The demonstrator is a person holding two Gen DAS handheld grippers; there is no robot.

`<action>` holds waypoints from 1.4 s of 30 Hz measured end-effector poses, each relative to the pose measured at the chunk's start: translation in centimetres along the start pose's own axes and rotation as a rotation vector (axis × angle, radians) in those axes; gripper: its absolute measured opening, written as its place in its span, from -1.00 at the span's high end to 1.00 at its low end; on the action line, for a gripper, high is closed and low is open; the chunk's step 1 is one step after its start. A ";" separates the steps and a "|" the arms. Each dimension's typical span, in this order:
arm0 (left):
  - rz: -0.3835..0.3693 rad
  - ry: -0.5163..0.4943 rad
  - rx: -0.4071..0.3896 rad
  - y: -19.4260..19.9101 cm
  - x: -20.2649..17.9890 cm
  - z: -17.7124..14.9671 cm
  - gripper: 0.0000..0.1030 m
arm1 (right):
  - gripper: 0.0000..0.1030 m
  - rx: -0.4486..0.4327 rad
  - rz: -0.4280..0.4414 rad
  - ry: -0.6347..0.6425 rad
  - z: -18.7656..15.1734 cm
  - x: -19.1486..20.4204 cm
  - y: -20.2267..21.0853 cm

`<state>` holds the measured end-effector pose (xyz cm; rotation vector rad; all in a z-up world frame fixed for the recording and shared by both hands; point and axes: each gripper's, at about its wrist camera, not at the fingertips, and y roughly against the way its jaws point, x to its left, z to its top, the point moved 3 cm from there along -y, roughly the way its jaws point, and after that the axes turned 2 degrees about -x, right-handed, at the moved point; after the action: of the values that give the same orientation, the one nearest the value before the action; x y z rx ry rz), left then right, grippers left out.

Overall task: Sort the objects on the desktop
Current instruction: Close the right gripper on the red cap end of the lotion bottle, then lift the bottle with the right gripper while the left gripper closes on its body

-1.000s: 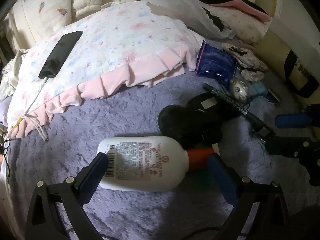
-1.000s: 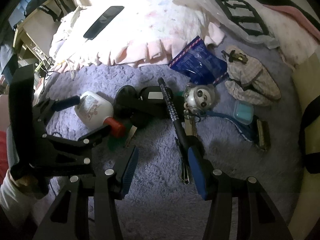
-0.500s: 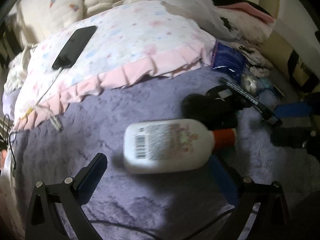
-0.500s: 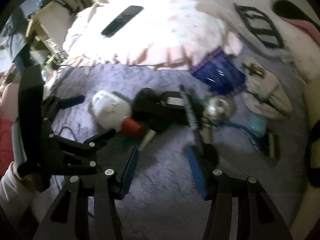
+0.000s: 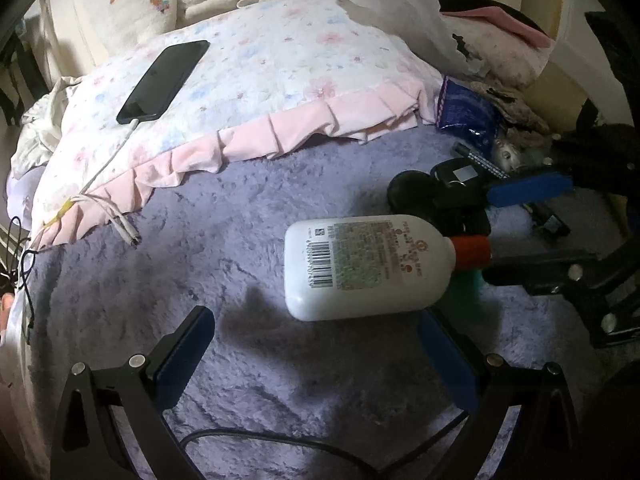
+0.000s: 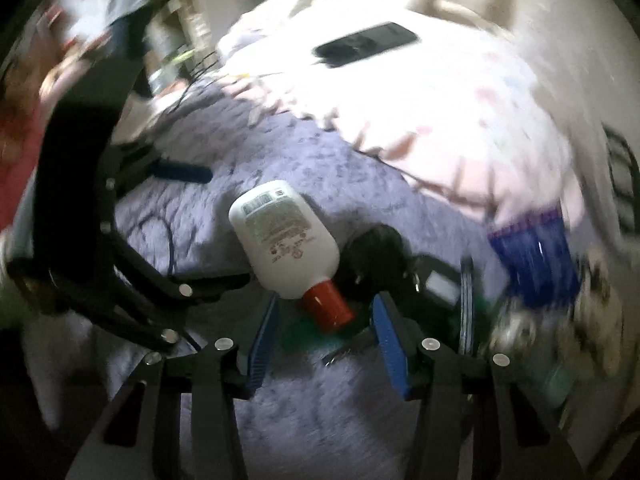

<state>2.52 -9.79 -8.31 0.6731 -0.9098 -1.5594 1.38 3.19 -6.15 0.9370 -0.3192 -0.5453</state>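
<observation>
A white lotion bottle (image 5: 364, 266) with a red cap (image 5: 472, 251) lies on its side on the purple fleece blanket (image 5: 240, 240). My left gripper (image 5: 316, 344) is open and empty, just short of the bottle. My right gripper (image 6: 324, 328) is open, its blue pads either side of the red cap (image 6: 328, 306); it also shows in the left wrist view (image 5: 520, 224). The bottle (image 6: 284, 240) points its cap toward the right gripper. A black object (image 5: 424, 196), a black marker (image 5: 480, 162) and a dark blue packet (image 5: 466, 112) lie beyond.
A floral pillow with a pink frill (image 5: 260, 92) carries a black phone (image 5: 164, 80) on a white cable (image 5: 108, 208). A green item (image 6: 308, 332) lies under the cap. A panda keyring (image 5: 506, 156) and a plastic bag (image 5: 404, 16) sit at the right and back.
My left gripper has pulled back and left from the bottle. My right gripper has swung left from the marker to the bottle's red cap; its view is blurred by motion.
</observation>
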 end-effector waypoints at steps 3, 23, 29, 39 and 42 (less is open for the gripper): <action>-0.012 0.030 -0.008 0.0 0.3 -0.1 -0.98 | 0.09 0.027 -0.007 0.094 0.1 0.4 -1.1; -0.059 0.090 -0.003 -1.0 0.6 1.2 -0.98 | 0.52 0.148 0.064 0.206 -0.3 0.9 -5.0; -0.087 0.067 -0.056 0.4 0.4 1.8 -0.98 | 0.55 0.152 0.182 0.043 -0.3 -0.7 -3.2; 0.080 -0.268 -0.144 2.1 -3.4 1.2 -0.98 | 0.55 0.233 0.288 -0.055 0.4 -2.6 -0.3; 0.145 -0.413 -0.164 1.9 -5.5 1.2 -0.98 | 0.55 0.261 0.294 -0.034 0.5 -1.9 -0.1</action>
<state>3.58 -4.28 -6.46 0.1634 -1.0911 -1.6488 -0.45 3.96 -6.00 1.1094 -0.5584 -0.2527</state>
